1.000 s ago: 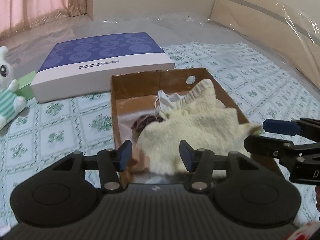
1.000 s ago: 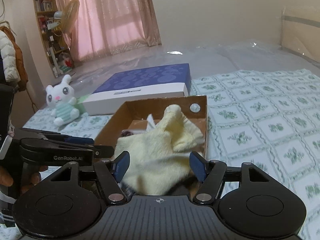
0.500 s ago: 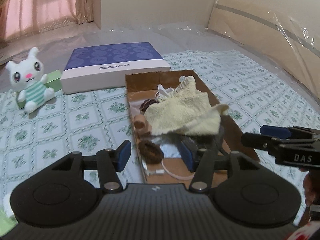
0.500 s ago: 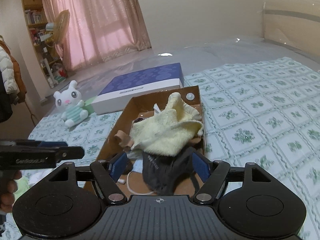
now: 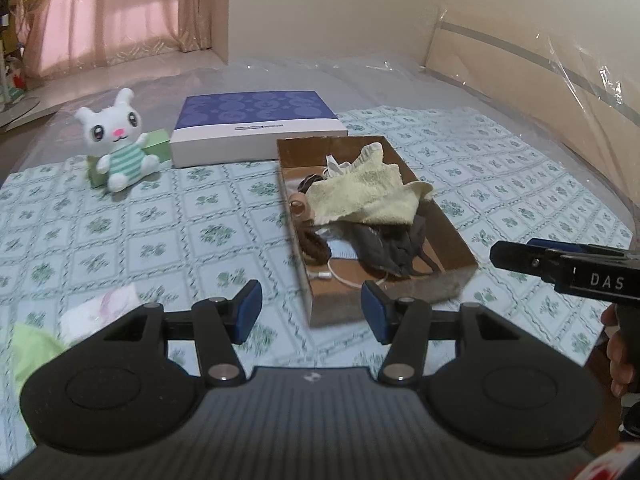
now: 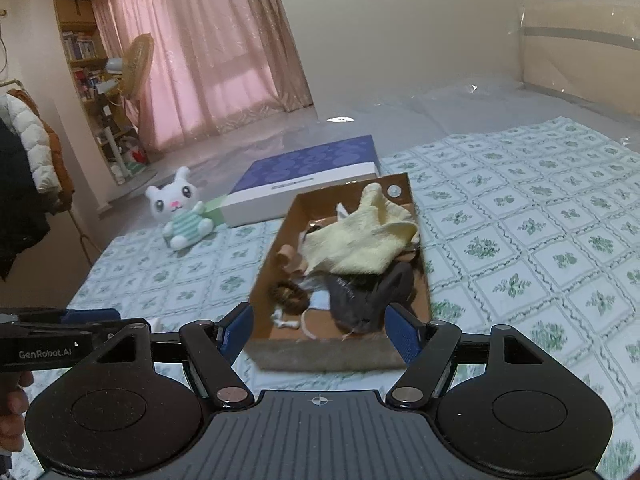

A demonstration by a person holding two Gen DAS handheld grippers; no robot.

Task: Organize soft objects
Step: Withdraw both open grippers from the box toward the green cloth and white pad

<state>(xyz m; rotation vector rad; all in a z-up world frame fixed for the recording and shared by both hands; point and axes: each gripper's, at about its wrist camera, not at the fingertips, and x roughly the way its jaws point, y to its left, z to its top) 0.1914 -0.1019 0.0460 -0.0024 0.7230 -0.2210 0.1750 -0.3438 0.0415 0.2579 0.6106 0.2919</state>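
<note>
1. Underneath everything lies a bed (image 5: pixel 168 240) spread with a pale sheet printed in green floral squares; clear plastic film covers the mattress past the sheet's far edge and wraps the wooden headboard (image 5: pixel 540 76) on the right
2. Beyond the bed, pink curtains (image 6: pixel 216 52) hang to the floor against a cream wall, with a standing fan (image 6: pixel 138 64), a bookshelf (image 6: pixel 82 52) and hanging coats (image 6: pixel 28 160) off to the left in the right wrist view
3. Near the middle of the sheet sits an open cardboard box (image 5: pixel 456 240), long side running away from the cameras; a cream towel (image 5: pixel 368 192) is heaped over its far half, a dark grey garment (image 5: pixel 384 248) lies under and in front of it, and a brown scrunchie (image 5: pixel 314 246) and a white cord (image 5: pixel 340 276) rest at the near end
4. Behind the box, just beside its far wall, lies a flat blue and white box (image 5: pixel 256 124)
5. Left of that, a white plush rabbit (image 5: pixel 120 144) in a striped green shirt sits upright against a small green block (image 5: pixel 158 146)
6. At the near left lie a pale patterned cloth (image 5: pixel 100 308) and a light green cloth (image 5: pixel 32 348)
7. Both tools hover short of the box: the left tool (image 5: pixel 310 312) stands spread with nothing between its blue pads, and the right tool (image 6: pixel 318 334) also stands spread and empty
</note>
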